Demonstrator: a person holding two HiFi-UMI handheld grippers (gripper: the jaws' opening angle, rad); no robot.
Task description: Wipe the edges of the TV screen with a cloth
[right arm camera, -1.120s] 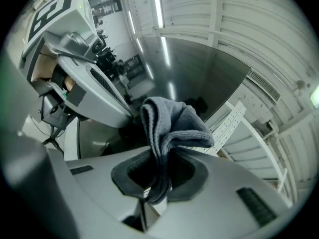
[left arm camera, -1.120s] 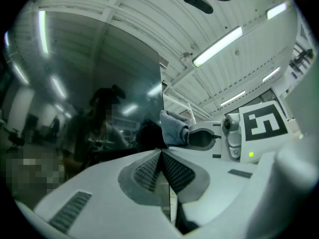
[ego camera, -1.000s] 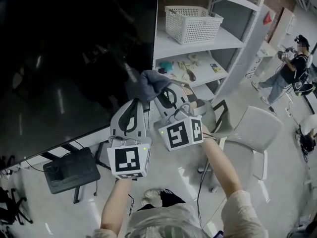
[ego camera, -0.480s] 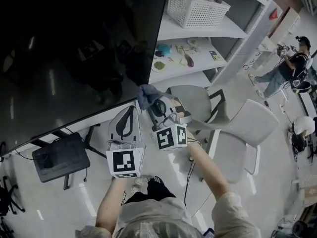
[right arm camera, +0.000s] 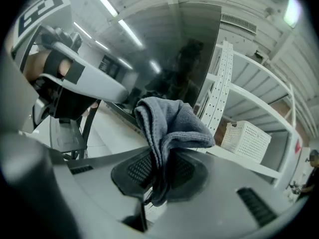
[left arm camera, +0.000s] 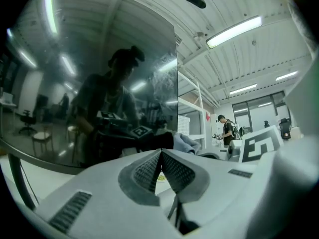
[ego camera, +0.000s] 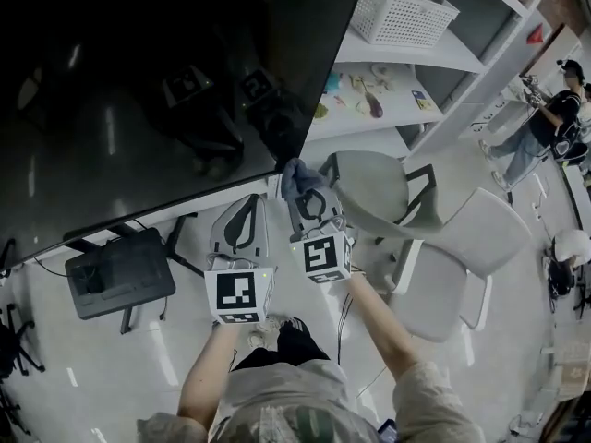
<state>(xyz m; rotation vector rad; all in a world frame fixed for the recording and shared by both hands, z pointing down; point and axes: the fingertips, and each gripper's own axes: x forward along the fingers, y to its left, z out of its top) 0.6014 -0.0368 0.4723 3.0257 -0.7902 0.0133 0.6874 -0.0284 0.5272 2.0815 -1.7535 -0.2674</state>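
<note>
While soft grey microfibre cloth [ego camera: 295, 175] sits bunched against lower right corner of big black TV screen [ego camera: 138, 90], right gripper [ego camera: 305, 192] clamps it tight. Left gripper [ego camera: 245, 206], jaws pressed together on nothing, hangs just below bottom edge. Since a second ago cloth has come down right edge to corner. Next, likely — turn corner, drag leftward along bottom edge, keeping contact.

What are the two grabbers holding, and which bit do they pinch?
The right gripper pinches the grey cloth by its bunched lower folds. The left gripper is shut, holding nothing.
</note>
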